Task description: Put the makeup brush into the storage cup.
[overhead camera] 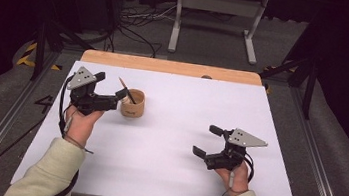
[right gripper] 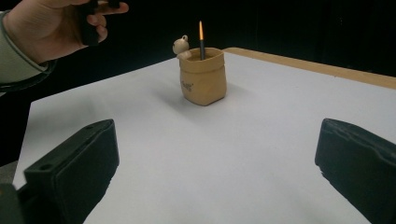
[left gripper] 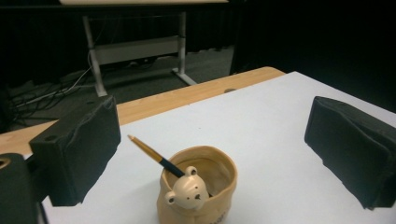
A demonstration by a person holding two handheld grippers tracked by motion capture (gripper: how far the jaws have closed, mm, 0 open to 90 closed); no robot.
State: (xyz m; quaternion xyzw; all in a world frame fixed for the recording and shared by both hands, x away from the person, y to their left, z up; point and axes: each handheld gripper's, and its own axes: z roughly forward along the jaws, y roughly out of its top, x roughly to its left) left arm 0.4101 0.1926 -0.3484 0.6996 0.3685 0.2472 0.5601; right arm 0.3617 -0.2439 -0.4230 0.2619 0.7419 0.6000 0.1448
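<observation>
A tan bag-shaped cup (overhead camera: 132,107) with a small bear head (left gripper: 187,191) on its rim stands on the white table top (overhead camera: 174,168) at the back left. An orange and black pencil (overhead camera: 127,89) leans inside it, tip up. My left gripper (overhead camera: 110,85) hovers just left of the cup, open, with nothing between its jaws; in the left gripper view the cup (left gripper: 198,186) and pencil (left gripper: 152,151) sit low between them. My right gripper (overhead camera: 207,141) is open at the front right, far from the cup (right gripper: 203,77), pointing toward it.
A wooden strip (overhead camera: 166,67) runs along the table's far edge. Beyond it, on the grey floor, stand a metal frame (overhead camera: 219,5) and loose cables (overhead camera: 136,23). A hand with a green sleeve (right gripper: 42,32) shows at the top left of the right gripper view.
</observation>
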